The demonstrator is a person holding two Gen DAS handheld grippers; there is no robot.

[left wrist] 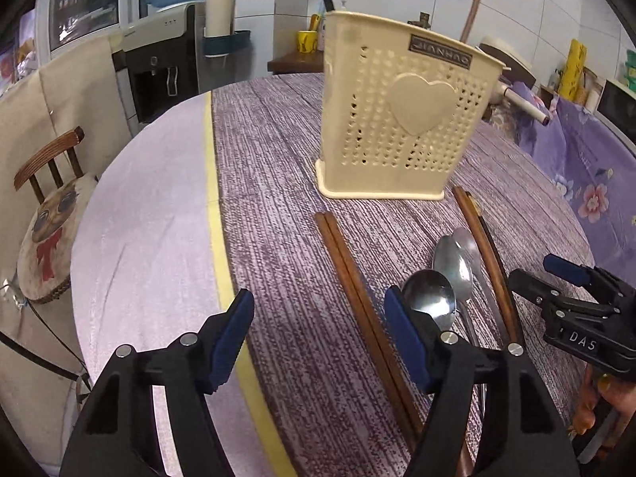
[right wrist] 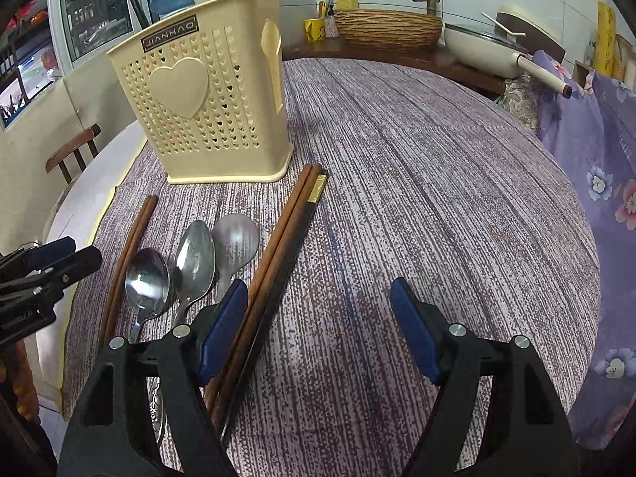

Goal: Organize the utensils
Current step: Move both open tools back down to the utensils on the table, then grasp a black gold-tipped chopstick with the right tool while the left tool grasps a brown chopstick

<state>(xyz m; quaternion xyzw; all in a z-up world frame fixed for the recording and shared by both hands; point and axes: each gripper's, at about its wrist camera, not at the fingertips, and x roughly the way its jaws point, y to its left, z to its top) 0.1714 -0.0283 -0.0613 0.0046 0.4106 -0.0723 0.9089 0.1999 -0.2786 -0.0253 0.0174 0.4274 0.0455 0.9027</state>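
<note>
Cream plastic utensil holder (right wrist: 206,107) stands above spoons (right wrist: 190,262) and chopsticks (right wrist: 278,238).
Left gripper (left wrist: 318,342) at nine o'clock and right gripper (right wrist: 318,334) at six both gape, holding nothing.

Black hand-held gripper (left wrist: 320,336), blue pads (left wrist: 232,334)

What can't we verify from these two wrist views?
- Inside of the holder: both views show only its outer walls.
- Spoon handles: right wrist view, hidden behind the right gripper.
- Near ends of the left chopsticks: left wrist view, covered by the left gripper.
</note>
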